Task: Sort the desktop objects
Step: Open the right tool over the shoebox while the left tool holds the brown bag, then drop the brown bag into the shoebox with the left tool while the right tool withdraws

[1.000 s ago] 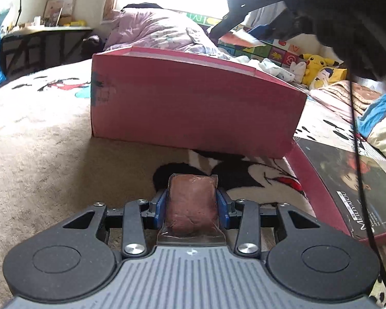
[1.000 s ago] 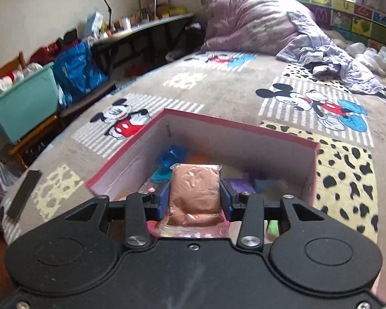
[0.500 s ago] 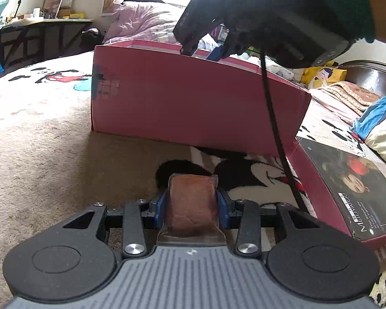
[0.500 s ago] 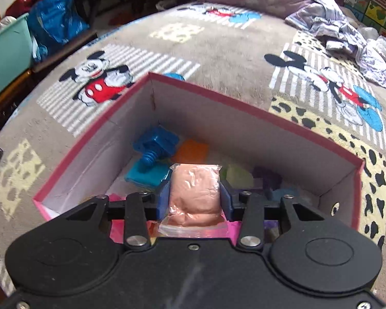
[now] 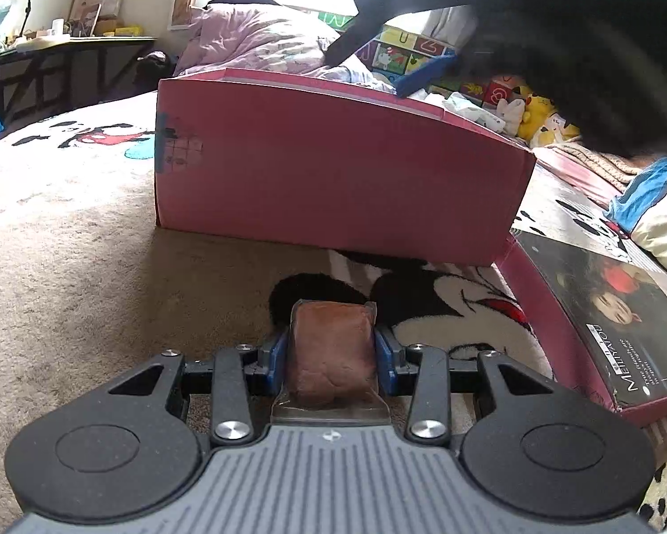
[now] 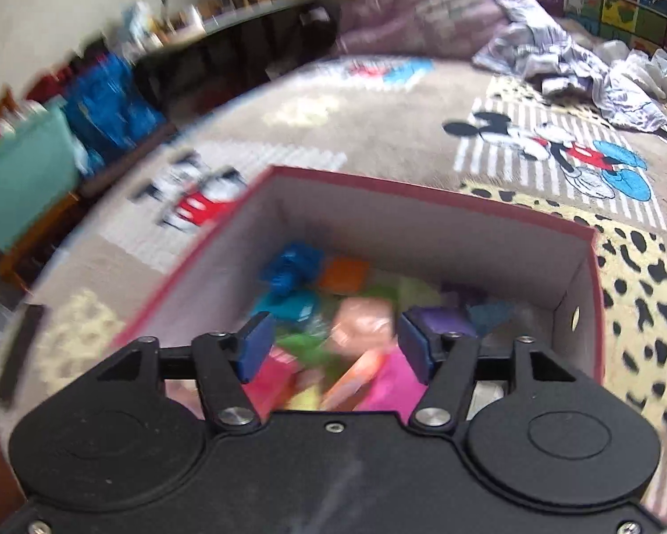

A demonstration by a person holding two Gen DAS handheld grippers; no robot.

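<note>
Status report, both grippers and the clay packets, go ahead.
Left gripper shut on brown clay packet, outside pink box. Right gripper jaws just opened over box; pink packet dropped among toys. Nothing blocking.

My left gripper (image 5: pixel 332 351) is matt black plastic with a ribbed grey front, shiny metal screws and blue pads, and it grips a brown doughy lump in a clear, glossy plastic packet (image 5: pixel 331 358). The fuzzy, printed cloth blanket (image 5: pixel 66 276) looks soft and rough. The pink box (image 5: pixel 333 178) is matt cardboard, pale inside. A glossy printed lid (image 5: pixel 618 311) lies beside it. My right gripper (image 6: pixel 331 347) is scuffed matt black plastic.
</note>
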